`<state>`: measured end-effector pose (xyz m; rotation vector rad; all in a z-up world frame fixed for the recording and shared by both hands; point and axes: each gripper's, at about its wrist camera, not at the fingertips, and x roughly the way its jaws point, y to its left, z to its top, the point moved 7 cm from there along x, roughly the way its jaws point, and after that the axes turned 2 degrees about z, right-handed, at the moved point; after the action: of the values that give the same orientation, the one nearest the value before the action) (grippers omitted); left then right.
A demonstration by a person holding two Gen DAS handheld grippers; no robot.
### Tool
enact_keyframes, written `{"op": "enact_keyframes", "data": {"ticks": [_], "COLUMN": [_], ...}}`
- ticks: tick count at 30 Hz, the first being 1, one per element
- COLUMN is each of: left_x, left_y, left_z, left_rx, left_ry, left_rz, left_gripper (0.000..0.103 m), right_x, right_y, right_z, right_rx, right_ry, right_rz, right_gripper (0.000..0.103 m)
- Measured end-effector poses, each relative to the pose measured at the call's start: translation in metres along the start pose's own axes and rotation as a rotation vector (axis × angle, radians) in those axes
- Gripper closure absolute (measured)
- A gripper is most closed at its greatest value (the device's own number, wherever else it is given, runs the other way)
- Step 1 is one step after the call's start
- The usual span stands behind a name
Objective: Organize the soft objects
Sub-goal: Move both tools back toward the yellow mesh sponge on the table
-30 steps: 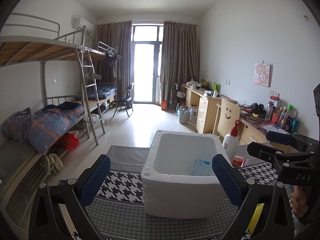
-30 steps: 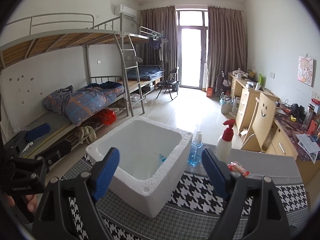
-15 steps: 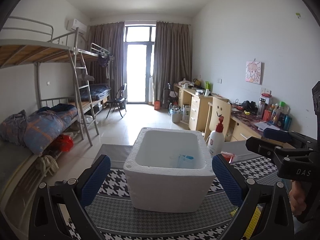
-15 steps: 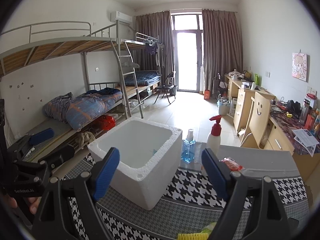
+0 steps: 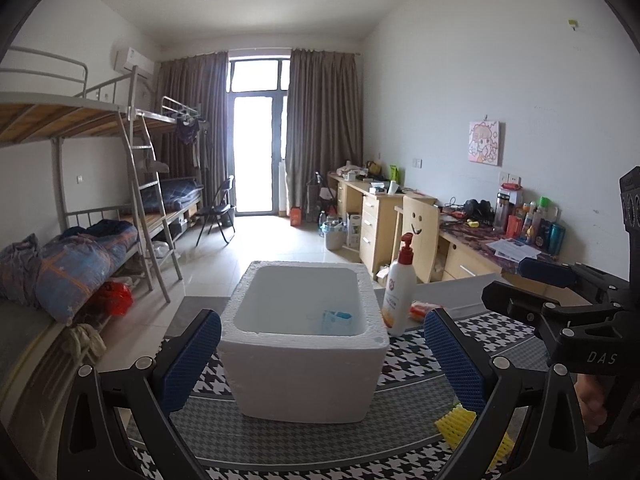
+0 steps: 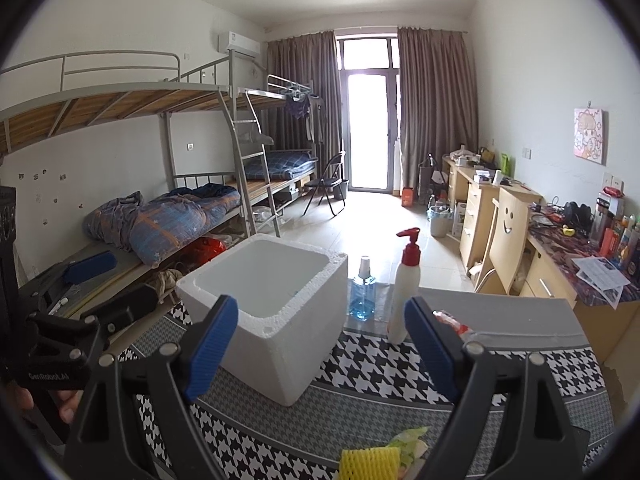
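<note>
Surface under houndstooth cloth, ahead of both jaws. Foam box upright, straight beyond left gripper, a blue packet inside. Pump bottle and spray bottle beyond right gripper. Yellow foam net below right jaws. Both jaws spread, holding nothing.

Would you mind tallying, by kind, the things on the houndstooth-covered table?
Foam boxes: 1, the white foam box
Bottles: 2, the pump bottle and the blue spray bottle
Red packets: 1, the red packet
Yellow foam nets: 1, the yellow foam net
Light green soft items: 1, the light green item
Total: 6
</note>
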<state>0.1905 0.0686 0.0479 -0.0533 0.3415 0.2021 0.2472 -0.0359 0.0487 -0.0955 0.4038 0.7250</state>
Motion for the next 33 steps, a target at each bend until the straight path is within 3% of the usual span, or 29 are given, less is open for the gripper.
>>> {"op": "enact_keyframes", "data": {"ticks": [33], "left_x": [-0.016], "left_y": [-0.044], "left_z": [-0.020], "left_rx": [0.016], "left_ry": [-0.011], "left_rz": [-0.116], "left_gripper": [0.001], "right_x": [-0.052], "right_y": [-0.029], "right_z": [-0.043], "right_rx": [0.037], "right_ry": [-0.046], "right_rz": [-0.089], "right_gripper": [0.014]}}
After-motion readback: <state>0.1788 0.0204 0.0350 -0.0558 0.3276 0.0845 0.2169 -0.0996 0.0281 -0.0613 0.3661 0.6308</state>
